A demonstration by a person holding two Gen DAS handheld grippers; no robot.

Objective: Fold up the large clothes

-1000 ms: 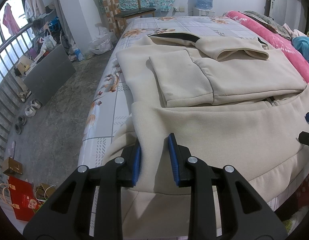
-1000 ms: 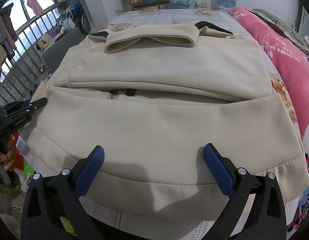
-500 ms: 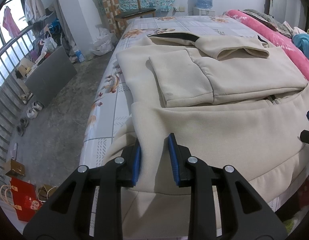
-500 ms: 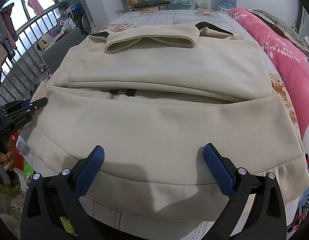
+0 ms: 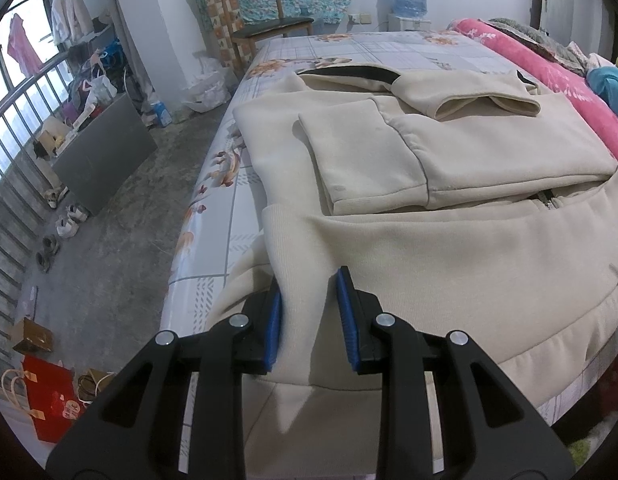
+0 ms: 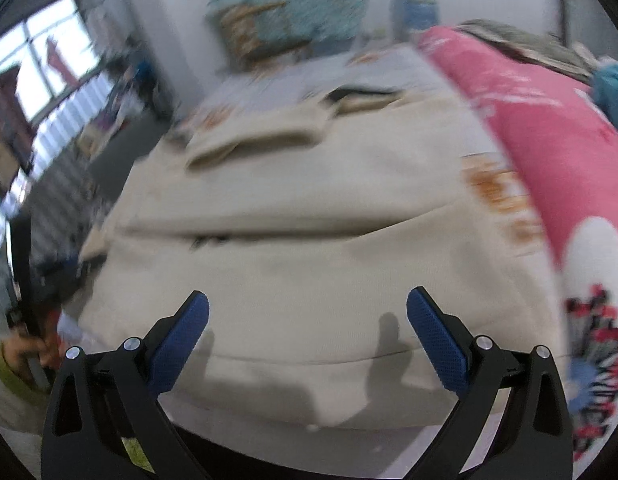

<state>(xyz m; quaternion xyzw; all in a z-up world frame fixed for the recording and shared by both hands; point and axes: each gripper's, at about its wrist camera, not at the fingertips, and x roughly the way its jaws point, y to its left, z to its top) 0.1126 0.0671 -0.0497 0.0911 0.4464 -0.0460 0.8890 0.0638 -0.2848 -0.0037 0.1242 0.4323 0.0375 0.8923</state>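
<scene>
Hoodie (image 5: 449,280), beige and partly folded, is lying across the bed (image 5: 213,216) beside a pink blanket (image 5: 549,80). We are pinching its near hem corner in our left gripper (image 5: 309,316), jaws narrow on the cloth. We are holding our right gripper (image 6: 307,340) above the hem, jaws gaping wide and empty, in a blurred view.

Both wrist views look steeply down from the bed's (image 5: 213,240) near edge, sharing the beige garment (image 5: 449,264).
</scene>
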